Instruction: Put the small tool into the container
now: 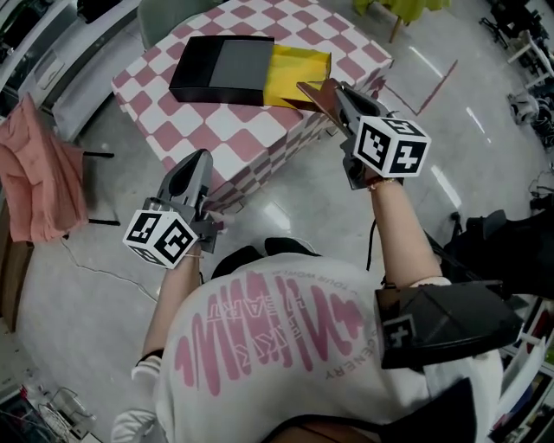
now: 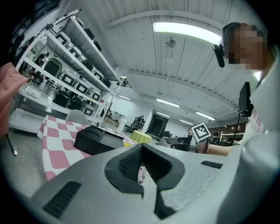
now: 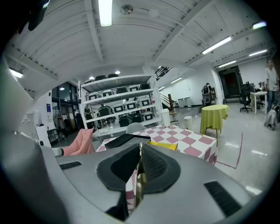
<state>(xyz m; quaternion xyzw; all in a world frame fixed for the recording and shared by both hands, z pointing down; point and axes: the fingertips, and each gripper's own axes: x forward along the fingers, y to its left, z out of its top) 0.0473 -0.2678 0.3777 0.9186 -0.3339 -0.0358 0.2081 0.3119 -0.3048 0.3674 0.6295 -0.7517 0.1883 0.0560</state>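
Note:
On the pink-and-white checked table [image 1: 242,130] lies a black box [image 1: 221,71] with a yellow tray [image 1: 301,74] sticking out of its right end. My right gripper [image 1: 334,92] hovers just in front of the tray, at the table's near right corner, shut on a thin brown flat tool [image 1: 313,95]. In the right gripper view the tool [image 3: 139,186] shows edge-on between the pads, with the box [image 3: 124,140] and tray [image 3: 164,145] beyond. My left gripper [image 1: 201,158] is shut and empty, low at the table's front left edge. In its own view [image 2: 141,149] the box [image 2: 94,139] lies ahead.
A pink cloth [image 1: 33,173] hangs over a stand on the floor to the left. A grey chair [image 1: 173,13] stands behind the table. Shelving racks [image 3: 118,105] and a round yellow-green table [image 3: 213,114] are farther off. Shiny grey floor surrounds the table.

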